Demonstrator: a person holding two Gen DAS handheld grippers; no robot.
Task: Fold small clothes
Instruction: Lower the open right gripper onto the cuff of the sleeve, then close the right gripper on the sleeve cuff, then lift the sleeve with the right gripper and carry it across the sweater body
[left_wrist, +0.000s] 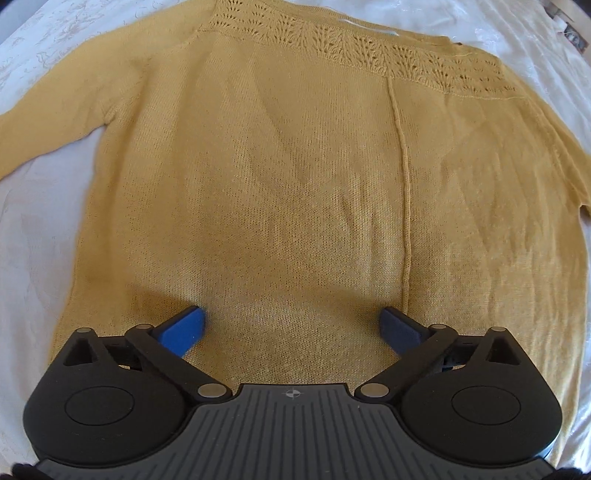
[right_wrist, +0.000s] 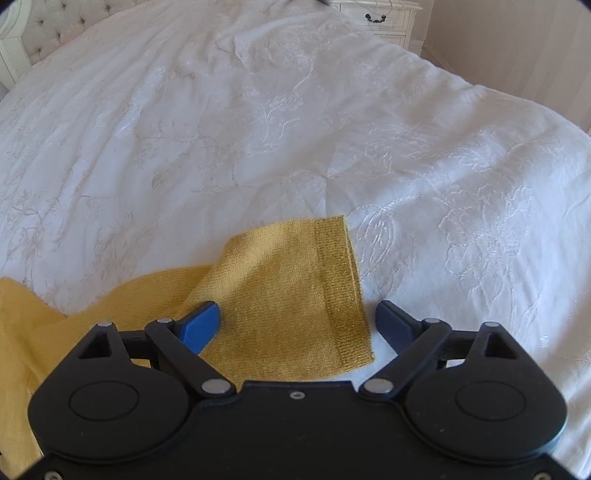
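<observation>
A mustard-yellow knit sweater (left_wrist: 295, 177) lies spread flat on a white embroidered bedspread (left_wrist: 33, 221), filling most of the left wrist view. No brand, label or readable writing shows on it. Its fabric is a fine, even stockinette knit, slightly fuzzy, with a band of openwork lace (left_wrist: 362, 51) running across the yoke at 12 o'clock. A thin raised seam line (left_wrist: 402, 177) runs straight down the body from the lace toward 5 o'clock. 1 sleeve (left_wrist: 48, 136) stretches out toward 9 o'clock.

The left gripper (left_wrist: 291, 328) sits at 6 o'clock over the sweater's lower body, its 2 blue-padded fingers (left_wrist: 184, 328) spread wide apart with only flat knit between them, gripping nothing. Its body is matte black plastic with rounded housings, silver pivot pins and a ribbed grey centre plate carrying a small crosshair mark.

In the right wrist view, the other sleeve's end (right_wrist: 291, 295) lies on the bedspread at 6 o'clock, finished with a ribbed cuff (right_wrist: 343, 291) that has a faint metallic glint. The right gripper (right_wrist: 295, 325) is also wide open, holding nothing; the sleeve end lies between its blue fingers (right_wrist: 199, 325), the cuff edge nearer the right one. The bedspread is glossy white with raised floral stitching and soft creases. A tufted headboard (right_wrist: 55, 26) shows at 11 o'clock and a white nightstand (right_wrist: 384, 18) at 1 o'clock.
</observation>
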